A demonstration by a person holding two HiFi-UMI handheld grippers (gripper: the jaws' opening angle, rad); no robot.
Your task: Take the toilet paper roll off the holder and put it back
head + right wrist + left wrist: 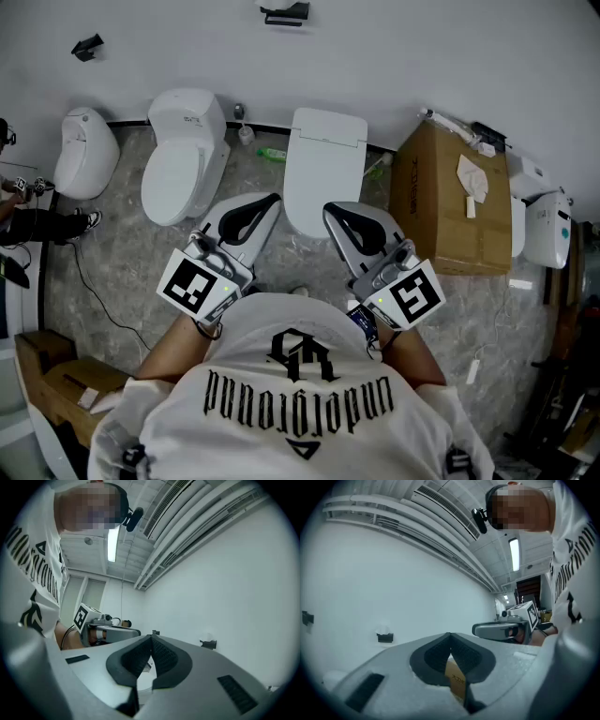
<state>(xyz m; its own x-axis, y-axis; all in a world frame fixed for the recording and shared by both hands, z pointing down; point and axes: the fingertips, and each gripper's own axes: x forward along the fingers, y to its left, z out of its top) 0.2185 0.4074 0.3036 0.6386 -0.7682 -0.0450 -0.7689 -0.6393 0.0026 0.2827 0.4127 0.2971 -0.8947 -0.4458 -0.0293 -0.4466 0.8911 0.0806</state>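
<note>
We stand in a room with a plain white wall (394, 56) and a grey marbled floor (122, 281). Along the foot of the wall sits a row of white toilets: a small rounded one (86, 150) at the left, a larger one (183, 155) beside it, and a flat-lidded one (323, 164) near the middle. To the right of that stands a brown cardboard box (450, 202), well apart from the first two toilets. Our white shirt (281, 422) with black print fills the bottom of the head view.

We hold both tongs out level ahead of us, side by side and apart from each other, over the floor in front of the flat-lidded toilet. The left gripper (272, 199) has its jaws closed tip to tip. In the left gripper view (450, 637) the dark pads meet at the top and hold nothing, and only a strip of the box shows through the gap below. The right gripper (330, 208) is likewise closed and empty, its pads touching at the tips in the right gripper view (151, 638).

High on the wall, well away from both tongs, hangs the black holder (286, 14). The toilet paper roll (278, 6) rests on it, pale against the wall and hard to make out. A smaller black fixture (87, 46) sits on the wall further left.
</note>
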